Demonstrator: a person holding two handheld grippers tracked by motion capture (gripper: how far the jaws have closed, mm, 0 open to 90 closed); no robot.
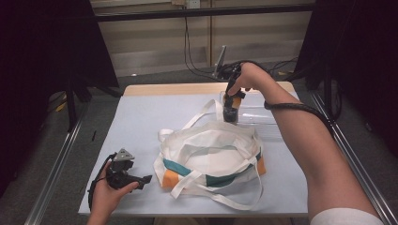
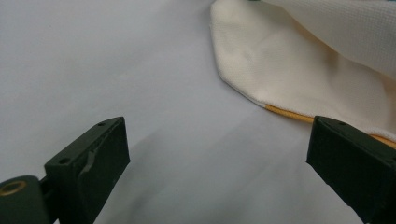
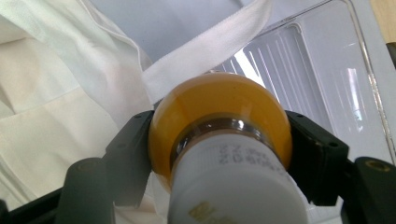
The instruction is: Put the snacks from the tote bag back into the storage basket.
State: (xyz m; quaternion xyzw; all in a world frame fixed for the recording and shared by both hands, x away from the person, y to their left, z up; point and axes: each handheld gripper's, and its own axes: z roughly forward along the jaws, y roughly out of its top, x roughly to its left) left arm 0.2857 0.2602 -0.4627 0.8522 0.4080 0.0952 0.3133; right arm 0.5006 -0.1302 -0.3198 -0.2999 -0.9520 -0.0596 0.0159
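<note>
Orange bulb gripped over the far tray, left gripper idle near the bag.

Nearest, at about 7 o'clock on the table, the left gripper lies low in the person's hand, jaws spread wide with nothing between them — pointing toward the white cloth bag at the centre, just beside it. Beyond the bag, at about 1 o'clock, the right gripper points downward, its jaws clamped on an orange light bulb with a white base — held above the near edge of a clear plastic tray, beside a bag strap.
</note>
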